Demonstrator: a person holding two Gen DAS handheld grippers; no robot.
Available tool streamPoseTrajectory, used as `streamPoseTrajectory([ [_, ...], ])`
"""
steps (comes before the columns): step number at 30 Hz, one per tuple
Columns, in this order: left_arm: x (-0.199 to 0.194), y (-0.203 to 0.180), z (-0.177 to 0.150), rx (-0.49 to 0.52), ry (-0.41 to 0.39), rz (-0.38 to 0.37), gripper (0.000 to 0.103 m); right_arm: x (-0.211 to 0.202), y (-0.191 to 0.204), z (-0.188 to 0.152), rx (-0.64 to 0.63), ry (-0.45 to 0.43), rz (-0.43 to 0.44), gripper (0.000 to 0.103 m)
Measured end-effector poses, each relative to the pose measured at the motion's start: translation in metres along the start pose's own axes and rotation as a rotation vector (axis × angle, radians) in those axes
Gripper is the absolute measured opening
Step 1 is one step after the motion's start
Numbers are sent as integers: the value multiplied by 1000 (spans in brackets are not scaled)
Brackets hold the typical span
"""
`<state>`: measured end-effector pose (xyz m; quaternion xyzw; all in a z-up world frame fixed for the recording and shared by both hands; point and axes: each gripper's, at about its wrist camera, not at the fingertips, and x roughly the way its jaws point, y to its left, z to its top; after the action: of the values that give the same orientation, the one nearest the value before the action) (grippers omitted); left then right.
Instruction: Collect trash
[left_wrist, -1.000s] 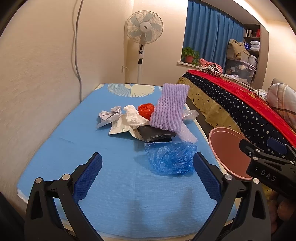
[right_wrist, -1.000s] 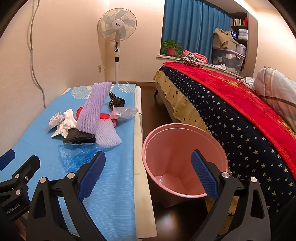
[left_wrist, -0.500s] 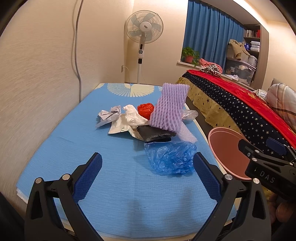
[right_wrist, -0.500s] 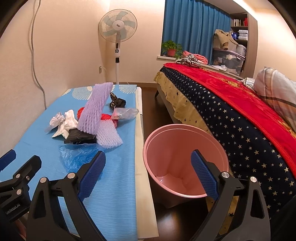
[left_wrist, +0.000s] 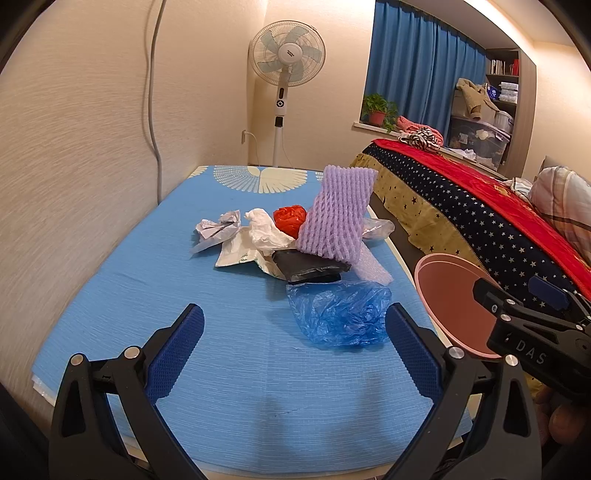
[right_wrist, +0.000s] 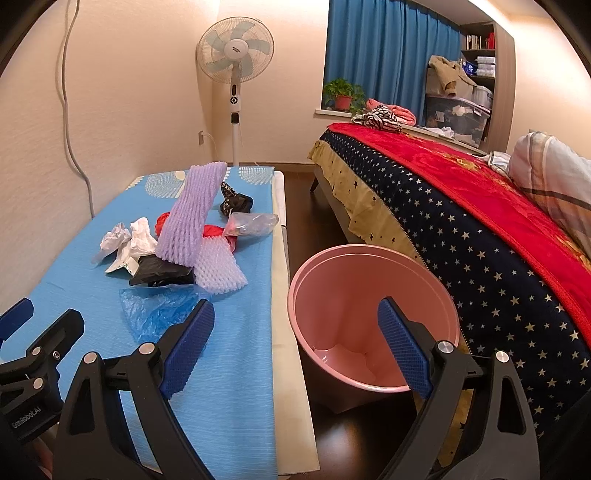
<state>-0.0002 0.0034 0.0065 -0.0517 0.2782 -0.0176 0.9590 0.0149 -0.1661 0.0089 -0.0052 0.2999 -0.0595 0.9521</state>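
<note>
A pile of trash lies on the blue mat (left_wrist: 147, 295): a crumpled blue plastic bag (left_wrist: 341, 315) nearest me, a black bag (left_wrist: 310, 264), purple foam netting (left_wrist: 338, 218) standing up, a red bag (left_wrist: 290, 218), white crumpled paper (left_wrist: 264, 232) and a clear bag (right_wrist: 251, 223). A pink bin (right_wrist: 369, 314) stands on the floor right of the mat. My left gripper (left_wrist: 295, 350) is open and empty, just short of the blue bag. My right gripper (right_wrist: 295, 347) is open and empty above the bin's near rim.
A bed with a starred red blanket (right_wrist: 480, 221) runs along the right. A standing fan (left_wrist: 286, 59) is at the far end of the mat. A wall (left_wrist: 74, 147) borders the mat's left side. Dark floor (right_wrist: 303, 206) separates mat and bed.
Both grippers have drifted very slightly; the scene is otherwise the same and both stay open.
</note>
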Motion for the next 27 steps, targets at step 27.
streamPoseTrajectory([
  [27, 3, 1, 0, -27, 11, -9, 89, 0, -4, 6, 13, -3, 40, 77],
])
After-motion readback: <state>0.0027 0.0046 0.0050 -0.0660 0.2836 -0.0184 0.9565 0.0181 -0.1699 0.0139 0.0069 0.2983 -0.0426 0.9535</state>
